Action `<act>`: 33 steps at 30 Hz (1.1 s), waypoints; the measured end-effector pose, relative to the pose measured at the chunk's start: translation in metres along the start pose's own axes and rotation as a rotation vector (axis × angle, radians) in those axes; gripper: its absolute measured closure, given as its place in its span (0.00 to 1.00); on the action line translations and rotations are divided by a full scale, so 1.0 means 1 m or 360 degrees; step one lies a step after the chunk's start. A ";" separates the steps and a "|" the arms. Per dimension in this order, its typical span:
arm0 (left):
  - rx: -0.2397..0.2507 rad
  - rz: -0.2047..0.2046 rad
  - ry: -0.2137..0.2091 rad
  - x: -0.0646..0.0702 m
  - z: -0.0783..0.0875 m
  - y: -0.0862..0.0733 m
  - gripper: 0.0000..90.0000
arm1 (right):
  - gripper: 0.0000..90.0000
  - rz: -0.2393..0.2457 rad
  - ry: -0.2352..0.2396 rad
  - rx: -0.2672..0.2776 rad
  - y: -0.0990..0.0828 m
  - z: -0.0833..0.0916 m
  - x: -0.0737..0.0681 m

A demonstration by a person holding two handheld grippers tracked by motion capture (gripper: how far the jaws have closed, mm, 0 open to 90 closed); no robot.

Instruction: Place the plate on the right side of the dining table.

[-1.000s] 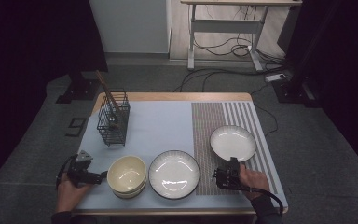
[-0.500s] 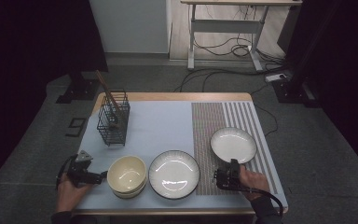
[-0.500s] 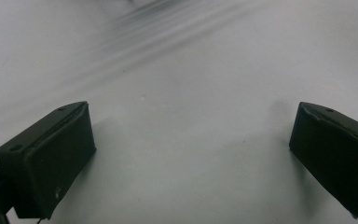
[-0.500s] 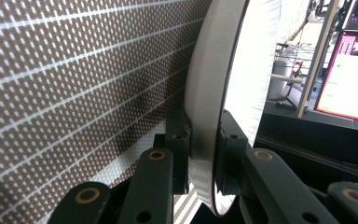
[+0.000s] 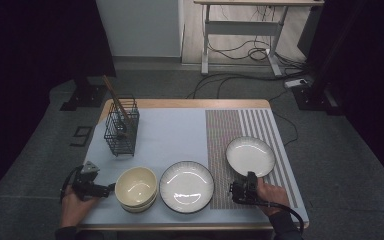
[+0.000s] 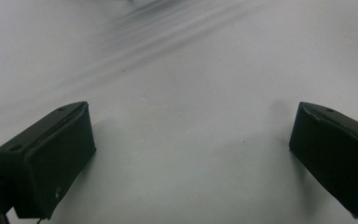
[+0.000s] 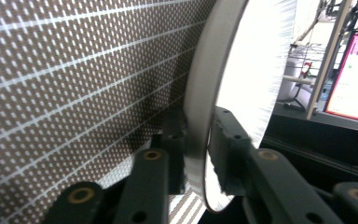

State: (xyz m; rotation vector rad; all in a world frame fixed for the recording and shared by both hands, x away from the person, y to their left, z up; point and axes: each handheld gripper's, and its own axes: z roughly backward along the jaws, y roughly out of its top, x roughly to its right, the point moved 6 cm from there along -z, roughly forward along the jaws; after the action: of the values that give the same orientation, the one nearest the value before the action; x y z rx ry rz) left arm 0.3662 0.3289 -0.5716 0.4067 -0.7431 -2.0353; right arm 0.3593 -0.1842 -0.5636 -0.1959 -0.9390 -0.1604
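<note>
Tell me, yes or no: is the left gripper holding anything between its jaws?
No: the left gripper has its jaws wide apart over bare table surface.

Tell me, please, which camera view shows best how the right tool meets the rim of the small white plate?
The right gripper view: the small white plate's rim sits edge-on between the right tool's two jaws, which have just been opening. The high view shows the whole plate on the patterned mat, its near edge at the tool.
</note>
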 end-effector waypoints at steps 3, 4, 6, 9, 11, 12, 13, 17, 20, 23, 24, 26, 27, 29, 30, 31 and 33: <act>0.0000 0.0000 0.0000 0.000 0.000 0.000 0.00 | 0.79 -0.0007 -0.0008 0.0003 0.000 0.000 0.000; 0.0000 0.0000 0.0000 0.000 0.000 0.000 0.00 | 0.77 -0.0008 -0.0009 0.0004 0.000 0.001 0.001; 0.0000 0.0000 0.0000 0.000 0.000 0.000 0.00 | 0.73 -0.0021 -0.0011 -0.0003 0.000 0.002 0.002; 0.0000 0.0000 0.0000 0.000 0.000 0.000 0.00 | 0.64 -0.0042 -0.0017 0.0005 -0.001 0.004 0.006; 0.0000 0.0001 0.0000 0.000 0.000 0.000 0.00 | 0.58 -0.0062 0.0002 0.0010 -0.001 0.006 0.006; 0.0000 0.0000 0.0000 0.000 0.000 0.000 0.00 | 0.55 -0.0056 0.0001 0.0009 -0.001 0.006 0.007; 0.0000 0.0000 0.0000 0.000 0.000 0.000 0.00 | 0.52 -0.0052 0.0001 0.0009 -0.001 0.007 0.007; 0.0000 0.0000 0.0000 0.000 0.000 0.000 0.00 | 0.41 -0.0033 -0.0010 0.0018 -0.001 0.010 0.010; 0.0000 0.0001 0.0000 0.000 0.000 0.000 0.00 | 0.36 -0.0048 -0.0007 0.0056 -0.001 0.015 0.015; 0.0000 0.0001 0.0000 0.000 0.000 0.000 0.00 | 0.29 -0.0052 -0.0006 0.0078 0.000 0.019 0.018; 0.0000 0.0001 0.0000 0.000 0.000 0.000 0.00 | 0.28 -0.0054 -0.0002 0.0081 0.000 0.020 0.018; 0.0000 0.0000 0.0000 0.000 0.000 0.000 0.00 | 0.27 -0.0072 0.0002 0.0100 0.000 0.024 0.020; 0.0000 0.0001 0.0000 0.000 0.000 0.000 0.00 | 0.27 -0.0088 0.0009 0.0112 0.000 0.026 0.022; 0.0000 0.0001 0.0000 0.000 0.000 0.000 0.00 | 0.25 -0.0144 0.0024 0.0139 0.000 0.030 0.025; 0.0000 0.0001 0.0000 0.000 0.000 0.000 0.00 | 0.24 -0.0172 0.0024 0.0152 -0.001 0.031 0.027; 0.0000 0.0001 -0.0001 0.000 0.000 0.000 0.00 | 0.23 -0.0196 0.0030 0.0167 -0.002 0.033 0.029; 0.0000 0.0002 -0.0001 0.000 0.000 0.000 0.00 | 0.21 -0.0273 0.0036 0.0204 -0.005 0.036 0.032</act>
State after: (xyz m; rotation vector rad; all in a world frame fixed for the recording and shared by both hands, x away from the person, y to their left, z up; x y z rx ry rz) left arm 0.3662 0.3289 -0.5716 0.4055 -0.7436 -2.0345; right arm 0.3491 -0.1825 -0.5163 0.0053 -0.9400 -0.2588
